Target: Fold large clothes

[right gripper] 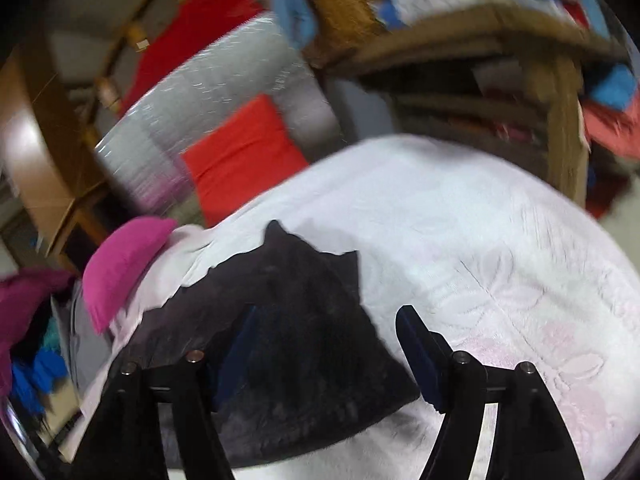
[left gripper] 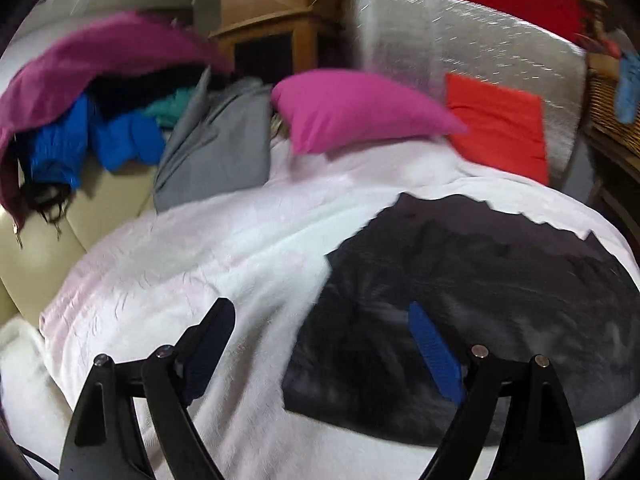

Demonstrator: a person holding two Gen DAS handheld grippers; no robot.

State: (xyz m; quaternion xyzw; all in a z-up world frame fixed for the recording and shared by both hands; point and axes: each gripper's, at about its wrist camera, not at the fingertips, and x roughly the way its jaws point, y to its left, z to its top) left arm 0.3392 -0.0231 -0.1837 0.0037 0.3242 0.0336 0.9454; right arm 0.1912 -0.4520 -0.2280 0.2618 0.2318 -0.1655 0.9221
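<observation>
A dark grey garment (left gripper: 480, 280) lies folded flat on the white bedspread (left gripper: 200, 260). My left gripper (left gripper: 320, 320) is open and empty above the garment's left edge, with one finger over the bedspread and the blue-padded one over the cloth. In the right wrist view the same garment (right gripper: 304, 340) lies below my right gripper (right gripper: 324, 328), which is open and empty over its right edge. The frames are blurred.
A pink pillow (left gripper: 352, 108) and a red cushion (left gripper: 500, 128) lie at the head of the bed against a silver panel (left gripper: 460, 40). A pile of grey, blue and purple clothes (left gripper: 120, 120) lies to the left. A wooden table (right gripper: 520, 48) stands to the right.
</observation>
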